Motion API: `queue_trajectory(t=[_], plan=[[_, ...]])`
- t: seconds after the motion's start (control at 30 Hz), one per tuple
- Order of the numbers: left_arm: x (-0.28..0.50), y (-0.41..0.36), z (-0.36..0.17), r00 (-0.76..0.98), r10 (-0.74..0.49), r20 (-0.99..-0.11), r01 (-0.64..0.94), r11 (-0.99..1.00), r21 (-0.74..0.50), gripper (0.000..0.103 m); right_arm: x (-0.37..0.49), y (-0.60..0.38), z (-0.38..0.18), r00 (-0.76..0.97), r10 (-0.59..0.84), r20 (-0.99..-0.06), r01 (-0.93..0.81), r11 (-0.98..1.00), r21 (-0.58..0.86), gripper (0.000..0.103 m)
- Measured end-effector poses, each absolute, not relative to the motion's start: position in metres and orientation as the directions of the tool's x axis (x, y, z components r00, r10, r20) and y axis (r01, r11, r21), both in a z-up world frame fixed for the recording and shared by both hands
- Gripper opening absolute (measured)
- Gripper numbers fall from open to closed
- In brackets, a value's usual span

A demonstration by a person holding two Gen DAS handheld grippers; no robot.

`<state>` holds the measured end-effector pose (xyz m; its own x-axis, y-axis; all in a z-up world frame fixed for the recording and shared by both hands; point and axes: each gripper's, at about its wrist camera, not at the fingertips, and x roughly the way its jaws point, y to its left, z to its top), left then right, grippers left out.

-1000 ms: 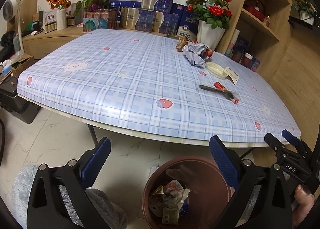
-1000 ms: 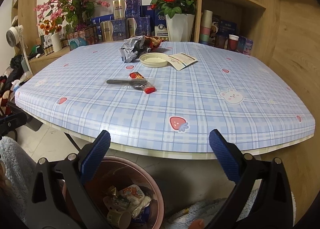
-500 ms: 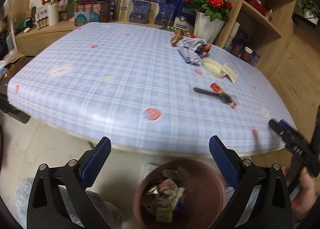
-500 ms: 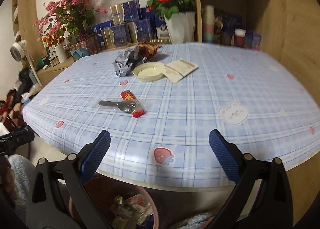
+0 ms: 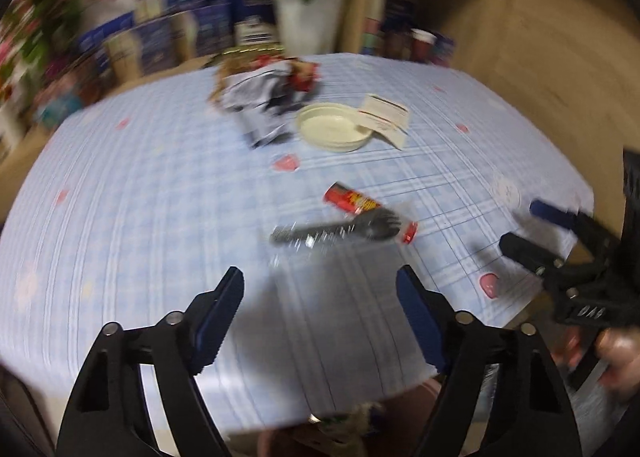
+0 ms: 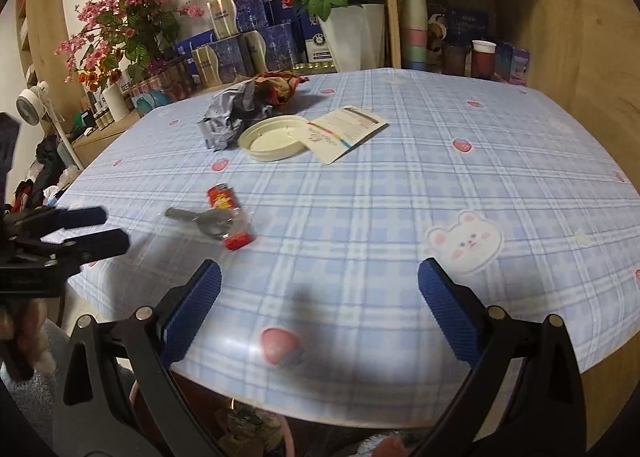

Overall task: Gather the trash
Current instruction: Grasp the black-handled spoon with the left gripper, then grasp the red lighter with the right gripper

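Left gripper: jaws open w/ nothing between; they have just been closing partway. Right gripper: jaws wide open, empty.

Nearest trash: plastic fork in wrapper w/ red packet touching it, center frame in left view, left of center in right view. Judged light, thin, slippery film; wrapper may slide on the glossy tablecloth. Grip across the fork handle, jaws nearly flat to the table.

Further back, upper center: crumpled foil bag (soft, crushes, grip the bulk), lid (stiff, shallow; pinch the rim), paper card partly under the lid, flat and hard to pinch.

Room: open cloth around the fork; the other gripper sits near at frame edge. Bin below near table edge, bottom of frame.
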<state>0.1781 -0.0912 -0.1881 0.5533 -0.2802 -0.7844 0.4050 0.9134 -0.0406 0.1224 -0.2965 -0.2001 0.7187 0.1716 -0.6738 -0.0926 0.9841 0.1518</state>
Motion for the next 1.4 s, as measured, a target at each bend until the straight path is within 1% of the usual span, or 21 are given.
queue_trajectory(t=[0.13, 0.27, 0.33, 0.4, 0.5, 0.6, 0.63, 0.67, 0.7, 0.77, 0.8, 0.87, 0.93, 0.97, 1.0, 1.03, 1.1, 1.17, 1.23, 1.27, 1.4], plan=[[0.209, -0.103, -0.197, 0.497, -0.319, -0.807, 0.512, 0.859, -0.025, 0.073, 0.132, -0.31, -0.2, 0.713, 0.168, -0.681, -0.077, 0.984, 0.161, 0.097], [0.227, -0.119, -0.211, 0.457, -0.282, -0.844, 0.607, 0.792, 0.064, 0.068, 0.14, -0.319, -0.198, 0.708, 0.172, -0.685, -0.068, 0.982, 0.177, 0.097], [0.232, -0.124, -0.217, 0.427, -0.284, -0.858, 0.644, 0.762, 0.068, 0.068, 0.142, -0.32, -0.197, 0.704, 0.177, -0.688, -0.07, 0.981, 0.18, 0.097], [0.236, -0.129, -0.225, 0.397, -0.277, -0.875, 0.678, 0.731, 0.076, 0.065, 0.144, -0.319, -0.197, 0.697, 0.177, -0.695, -0.075, 0.982, 0.176, 0.097], [0.238, -0.13, -0.229, 0.38, -0.296, -0.876, 0.702, 0.709, 0.066, 0.062, 0.147, -0.318, -0.197, 0.689, 0.178, -0.703, -0.078, 0.982, 0.173, 0.097], [0.242, -0.125, -0.23, 0.341, -0.333, -0.879, 0.698, 0.716, -0.001, 0.055, 0.15, -0.317, -0.198, 0.678, 0.191, -0.709, -0.084, 0.979, 0.183, 0.097], [0.242, -0.123, -0.23, 0.341, -0.335, -0.879, 0.692, 0.721, -0.006, 0.049, 0.151, -0.316, -0.199, 0.676, 0.196, -0.711, -0.086, 0.978, 0.188, 0.097], [0.241, -0.123, -0.229, 0.343, -0.336, -0.877, 0.689, 0.725, -0.008, 0.036, 0.153, -0.315, -0.199, 0.671, 0.205, -0.712, -0.09, 0.977, 0.196, 0.097], [0.24, -0.12, -0.228, 0.348, -0.335, -0.876, 0.683, 0.73, -0.007, 0.02, 0.154, -0.314, -0.199, 0.667, 0.214, -0.713, -0.097, 0.975, 0.201, 0.097], [0.238, -0.114, -0.228, 0.349, -0.33, -0.877, 0.669, 0.743, -0.014, 0.008, 0.158, -0.31, -0.199, 0.657, 0.23, -0.718, -0.119, 0.972, 0.203, 0.097], [0.236, -0.109, -0.227, 0.349, -0.33, -0.877, 0.657, 0.753, -0.022, 0.005, 0.16, -0.306, -0.199, 0.649, 0.24, -0.722, -0.138, 0.97, 0.199, 0.097], [0.232, -0.099, -0.227, 0.358, -0.33, -0.873, 0.63, 0.776, -0.035, 0.004, 0.164, -0.298, -0.199, 0.636, 0.256, -0.728, -0.174, 0.967, 0.188, 0.097], [0.228, -0.08, -0.227, 0.37, -0.346, -0.862, 0.557, 0.826, -0.092, 0.003, 0.169, -0.286, -0.2, 0.616, 0.283, -0.735, -0.225, 0.957, 0.181, 0.095], [0.228, -0.073, -0.226, 0.374, -0.357, -0.856, 0.53, 0.84, -0.118, 0.003, 0.171, -0.283, -0.2, 0.61, 0.286, -0.739, -0.235, 0.956, 0.175, 0.088], [0.227, -0.062, -0.224, 0.374, -0.38, -0.846, 0.484, 0.858, -0.171, 0.003, 0.175, -0.276, -0.202, 0.597, 0.289, -0.748, -0.252, 0.953, 0.167, 0.081], [0.225, -0.051, -0.224, 0.37, -0.404, -0.837, 0.44, 0.869, -0.225, 0.003, 0.179, -0.27, -0.203, 0.582, 0.296, -0.757, -0.267, 0.949, 0.166, 0.08], [0.222, -0.036, -0.221, 0.378, -0.432, -0.819, 0.385, 0.878, -0.285, 0.003, 0.186, -0.259, -0.206, 0.563, 0.307, -0.767, -0.29, 0.943, 0.164, 0.079], [0.212, -0.022, -0.215, 0.411, -0.431, -0.804, 0.348, 0.889, -0.298, 0.003, 0.193, -0.247, -0.208, 0.552, 0.311, -0.774, -0.313, 0.937, 0.153, 0.075], [0.203, -0.011, -0.212, 0.439, -0.42, -0.794, 0.32, 0.899, -0.298, 0.003, 0.201, -0.232, -0.212, 0.535, 0.306, -0.787, -0.336, 0.932, 0.135, 0.068], [0.199, -0.006, -0.211, 0.45, -0.416, -0.791, 0.307, 0.903, -0.3, 0.003, 0.206, -0.224, -0.214, 0.525, 0.305, -0.795, -0.345, 0.93, 0.129, 0.063], [0.183, 0.016, -0.208, 0.493, -0.41, -0.767, 0.23, 0.912, -0.34, 0.003, 0.218, -0.208, -0.222, 0.489, 0.307, -0.816, -0.354, 0.925, 0.136, 0.053]])
